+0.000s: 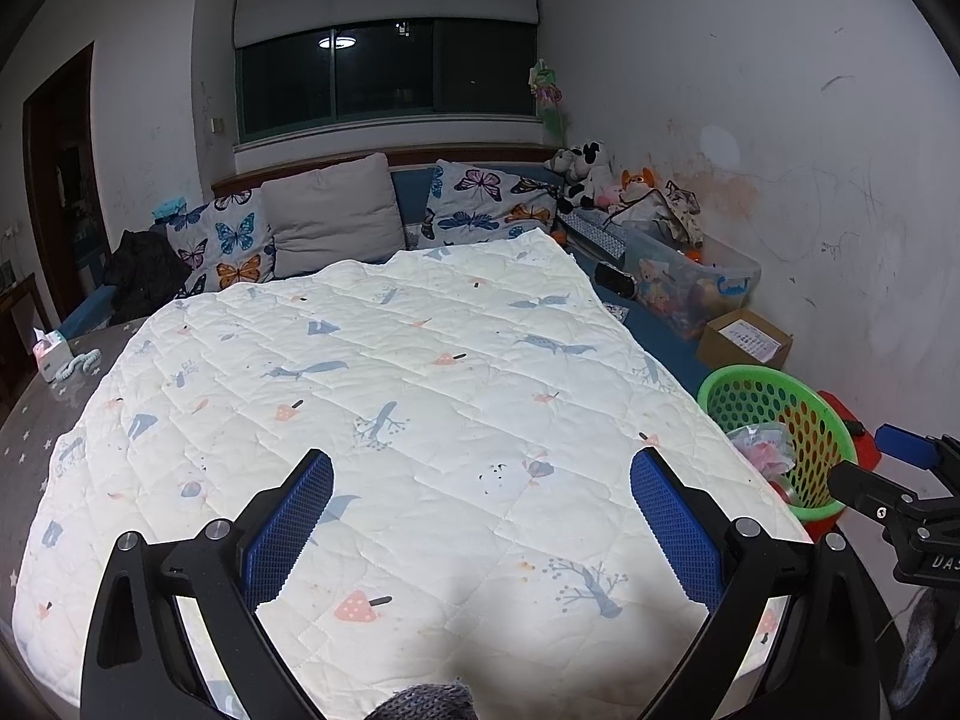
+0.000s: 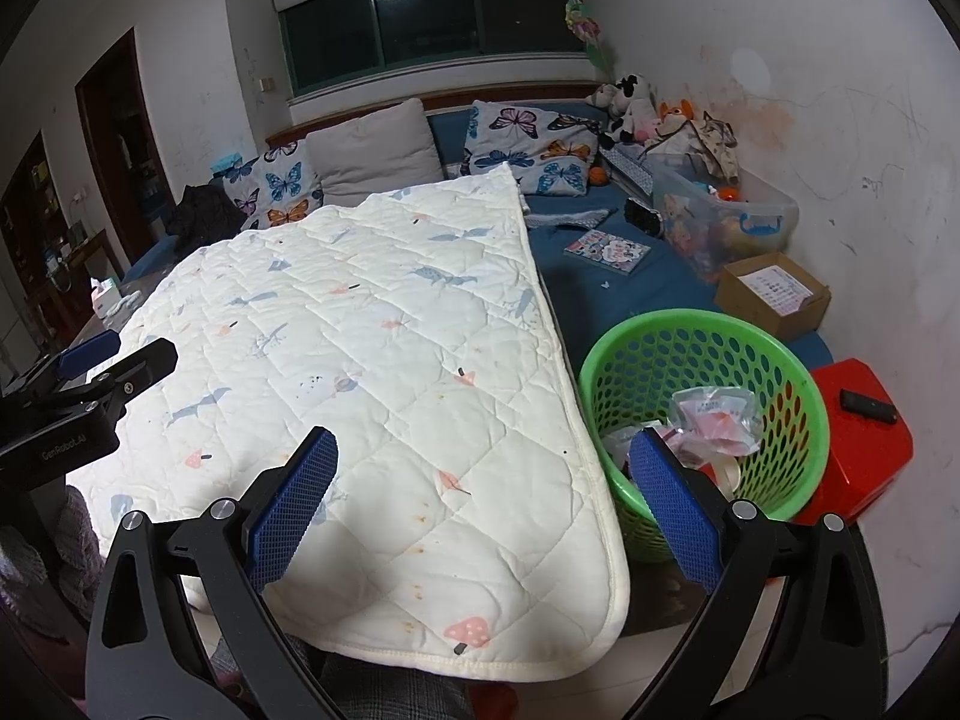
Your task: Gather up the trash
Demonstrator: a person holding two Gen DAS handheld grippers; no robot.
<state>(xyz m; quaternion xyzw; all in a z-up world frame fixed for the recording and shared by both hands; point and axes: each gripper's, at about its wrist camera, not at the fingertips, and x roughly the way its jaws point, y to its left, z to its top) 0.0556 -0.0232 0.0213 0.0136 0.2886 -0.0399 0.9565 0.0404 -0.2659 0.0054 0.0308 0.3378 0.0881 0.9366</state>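
Just beside quilt edge (image 2: 576,420), green basket (image 2: 606,360).

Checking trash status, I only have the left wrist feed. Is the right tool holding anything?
Observer: No. The right tool is open and empty, above the quilt edge next to the green basket.
Operator: What's in the basket?
Observer: Crumpled clear wrappers sit low inside it.
Operator: Anything loose past the quilt?
Observer: A picture book lies flat on the blue bedding.
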